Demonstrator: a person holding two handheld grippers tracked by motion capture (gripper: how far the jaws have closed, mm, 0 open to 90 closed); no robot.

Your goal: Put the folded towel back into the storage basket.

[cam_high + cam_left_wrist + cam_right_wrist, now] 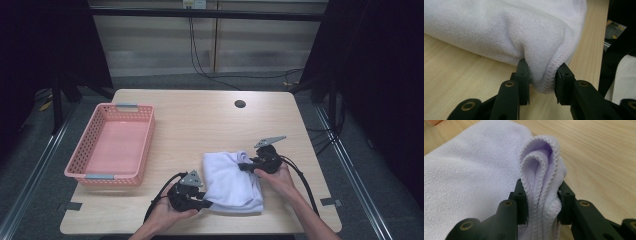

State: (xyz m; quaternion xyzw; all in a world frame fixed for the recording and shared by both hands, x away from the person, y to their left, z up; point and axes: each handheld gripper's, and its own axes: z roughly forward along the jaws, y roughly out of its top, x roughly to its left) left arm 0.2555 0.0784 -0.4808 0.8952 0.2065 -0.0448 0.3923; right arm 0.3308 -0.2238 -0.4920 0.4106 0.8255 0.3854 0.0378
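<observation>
A white folded towel lies on the wooden table, right of centre near the front edge. My left gripper is at the towel's near left corner. In the left gripper view the stitched corner of the towel is pinched between the jaws of the left gripper. My right gripper is at the towel's far right corner. In the right gripper view several layered hems of the towel stand bunched between the jaws of the right gripper, and both pads press on them.
A pink slotted basket stands on the left part of the table, with nothing inside. A round cable hole sits near the table's far edge. Bare wood stretches between the basket and the towel.
</observation>
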